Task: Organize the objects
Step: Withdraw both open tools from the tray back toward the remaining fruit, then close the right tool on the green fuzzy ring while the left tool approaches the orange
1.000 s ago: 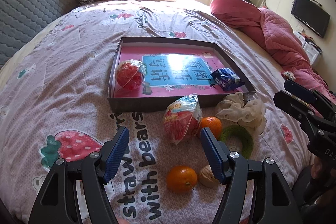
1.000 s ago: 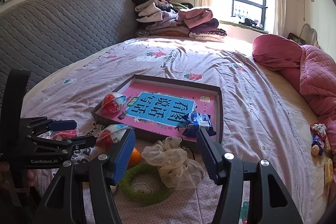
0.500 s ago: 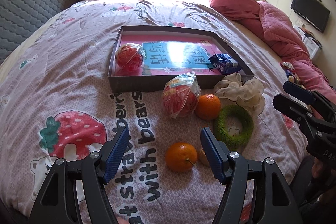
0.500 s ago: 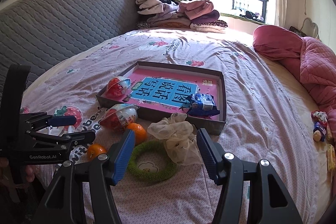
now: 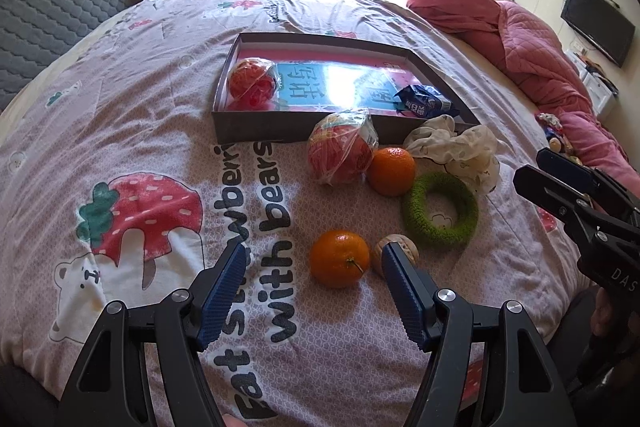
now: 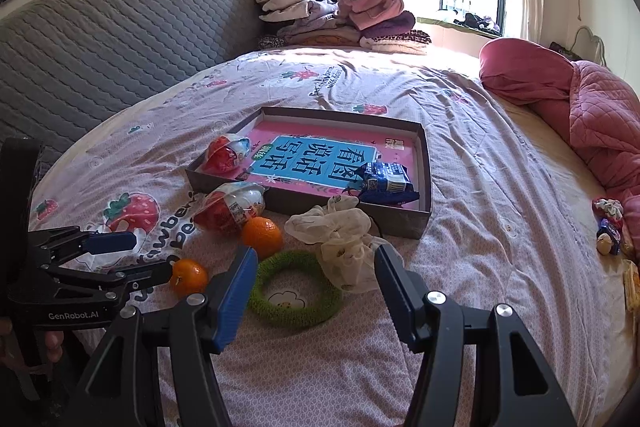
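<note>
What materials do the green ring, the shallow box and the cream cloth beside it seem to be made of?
Green ring: seems to be knitted or crocheted yarn, matte, with a fuzzy looped surface.
Shallow box: probably cardboard, grey matte outside, with thin straight walls and sharp folded corners.
Cream cloth: thin, soft fabric, slightly sheer, crumpled into loose folds; the exact fibre cannot be told.

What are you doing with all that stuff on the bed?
A person is tidying things into the shallow grey cardboard box. Two snack packets already lie inside. The left claw hangs open near a small orange tangerine. The right claw is open above the fuzzy green ring. Nothing is held yet.
</note>
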Motion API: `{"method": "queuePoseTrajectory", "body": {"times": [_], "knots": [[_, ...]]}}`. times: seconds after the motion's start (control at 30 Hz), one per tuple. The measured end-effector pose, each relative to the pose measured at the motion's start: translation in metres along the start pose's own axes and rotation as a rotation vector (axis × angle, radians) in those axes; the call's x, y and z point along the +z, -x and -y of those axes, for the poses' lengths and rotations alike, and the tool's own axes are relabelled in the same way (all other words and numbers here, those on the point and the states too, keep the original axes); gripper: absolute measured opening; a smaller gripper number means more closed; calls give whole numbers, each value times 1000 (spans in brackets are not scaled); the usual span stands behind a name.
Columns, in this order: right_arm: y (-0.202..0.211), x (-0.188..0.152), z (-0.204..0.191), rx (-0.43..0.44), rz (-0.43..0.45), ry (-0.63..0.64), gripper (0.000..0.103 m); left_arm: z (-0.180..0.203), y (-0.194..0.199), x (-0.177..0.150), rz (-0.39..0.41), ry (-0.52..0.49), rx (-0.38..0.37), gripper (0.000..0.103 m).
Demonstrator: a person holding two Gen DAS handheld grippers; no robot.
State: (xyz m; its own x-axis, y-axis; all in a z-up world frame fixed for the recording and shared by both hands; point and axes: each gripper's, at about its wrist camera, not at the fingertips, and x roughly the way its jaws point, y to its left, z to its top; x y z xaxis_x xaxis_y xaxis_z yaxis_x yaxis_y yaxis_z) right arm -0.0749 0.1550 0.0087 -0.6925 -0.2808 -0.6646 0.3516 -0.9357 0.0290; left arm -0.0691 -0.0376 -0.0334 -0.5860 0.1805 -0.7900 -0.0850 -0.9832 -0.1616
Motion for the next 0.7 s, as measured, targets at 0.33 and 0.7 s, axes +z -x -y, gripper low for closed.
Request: {"method": "queuePoseTrajectory", "body": {"times": [0.33, 0.7], "knots": [[2, -8, -1, -2, -12, -4, 60, 10, 5, -9, -6, -22, 2, 72], [0, -14, 0, 3, -37, -16, 60, 12, 4, -12, -21, -28, 7, 72]]}}
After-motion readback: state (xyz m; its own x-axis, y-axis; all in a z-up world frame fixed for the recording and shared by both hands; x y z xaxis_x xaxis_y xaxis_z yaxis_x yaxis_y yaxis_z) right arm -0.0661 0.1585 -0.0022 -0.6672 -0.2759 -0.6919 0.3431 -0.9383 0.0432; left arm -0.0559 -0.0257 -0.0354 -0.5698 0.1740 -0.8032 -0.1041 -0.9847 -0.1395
